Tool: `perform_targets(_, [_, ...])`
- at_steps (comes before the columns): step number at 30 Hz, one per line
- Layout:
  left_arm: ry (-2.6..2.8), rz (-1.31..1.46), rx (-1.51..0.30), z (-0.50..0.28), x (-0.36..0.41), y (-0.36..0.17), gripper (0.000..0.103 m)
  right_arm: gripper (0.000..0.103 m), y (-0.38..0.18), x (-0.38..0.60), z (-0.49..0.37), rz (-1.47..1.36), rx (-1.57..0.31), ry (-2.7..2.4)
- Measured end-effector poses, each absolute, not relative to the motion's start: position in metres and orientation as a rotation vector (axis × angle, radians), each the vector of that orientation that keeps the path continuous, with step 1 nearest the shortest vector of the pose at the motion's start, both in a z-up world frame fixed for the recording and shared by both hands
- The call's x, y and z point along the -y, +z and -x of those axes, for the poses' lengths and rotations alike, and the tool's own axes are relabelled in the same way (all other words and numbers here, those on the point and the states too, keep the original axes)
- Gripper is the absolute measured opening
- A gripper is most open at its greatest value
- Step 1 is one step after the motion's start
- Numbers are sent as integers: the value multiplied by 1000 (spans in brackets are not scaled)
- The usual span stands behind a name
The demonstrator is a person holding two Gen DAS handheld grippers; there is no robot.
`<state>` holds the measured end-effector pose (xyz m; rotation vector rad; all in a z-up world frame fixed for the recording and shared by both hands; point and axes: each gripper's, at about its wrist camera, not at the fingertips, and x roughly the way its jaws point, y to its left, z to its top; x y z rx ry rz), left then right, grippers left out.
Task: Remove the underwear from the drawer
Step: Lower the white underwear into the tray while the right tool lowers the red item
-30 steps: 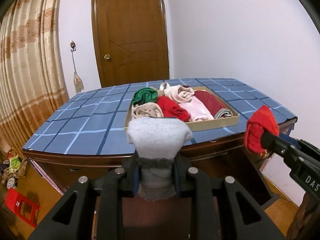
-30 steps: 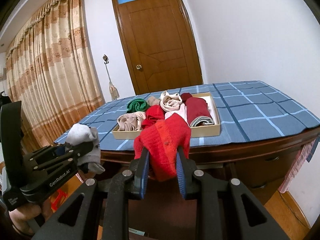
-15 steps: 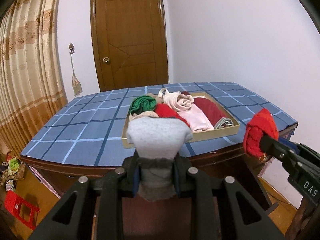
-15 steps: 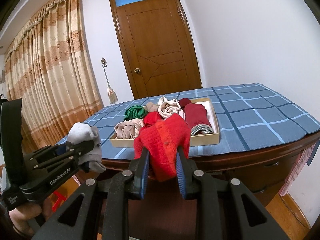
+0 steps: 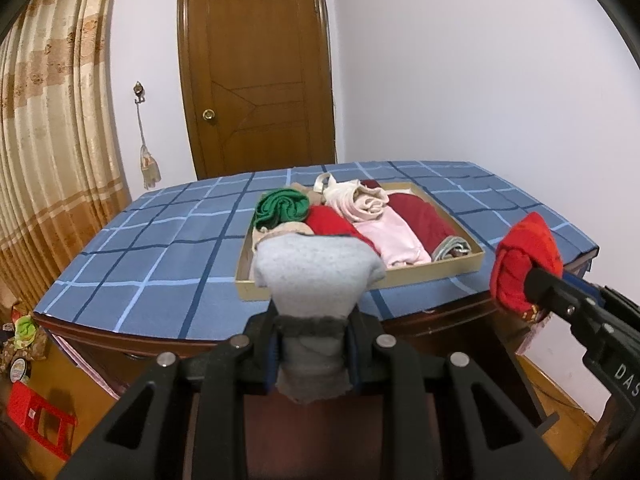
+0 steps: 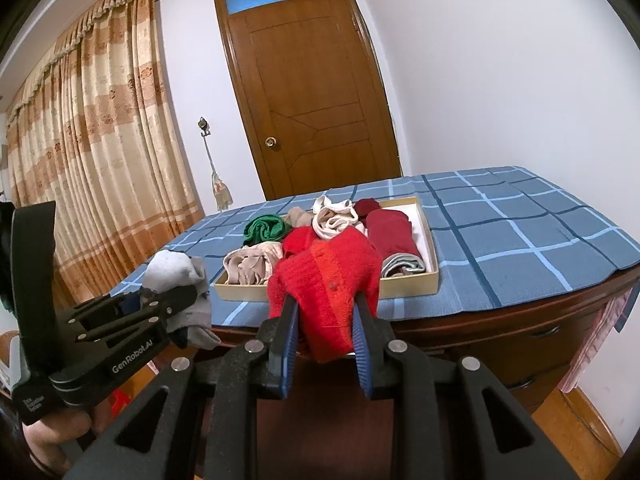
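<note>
a: eyes on the shallow cardboard drawer tray [image 5: 436, 273] sitting on the blue checked tablecloth [image 5: 152, 264], near the table's front edge. what's in it?

b: packed with rolled garments. a green roll [image 5: 282, 207] at the far left corner, a beige bundle [image 6: 250, 265] in front of it, a bright red piece [image 5: 330, 222] in the middle, a cream tangle [image 5: 356, 198] on top toward the back, a pale pink fold [image 5: 394, 238], and a dark red fold [image 5: 420, 216] with a grey striped band along the right wall.

a: and the grippers?

b: both off the table, in front of its edge. the left gripper [image 5: 312, 356] is clamped on a grey underwear piece [image 5: 316, 276], jaws narrow, cloth bulging above them. the right gripper [image 6: 326, 344] pinches a red underwear piece [image 6: 326, 284] the same way.

a: any writing?

b: "genrobot.ai" on the left gripper's body in the right wrist view, with smaller print below it i can't make out. in the left wrist view, "das" on the right gripper, cut off at the edge.
</note>
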<state>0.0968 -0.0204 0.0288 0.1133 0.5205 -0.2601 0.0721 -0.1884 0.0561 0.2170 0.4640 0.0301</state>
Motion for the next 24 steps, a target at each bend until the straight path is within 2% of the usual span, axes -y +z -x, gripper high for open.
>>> perform_targets(24, [-281,-105,-493,-145,35,46,24,27,68,201,-110,-216,-441,5])
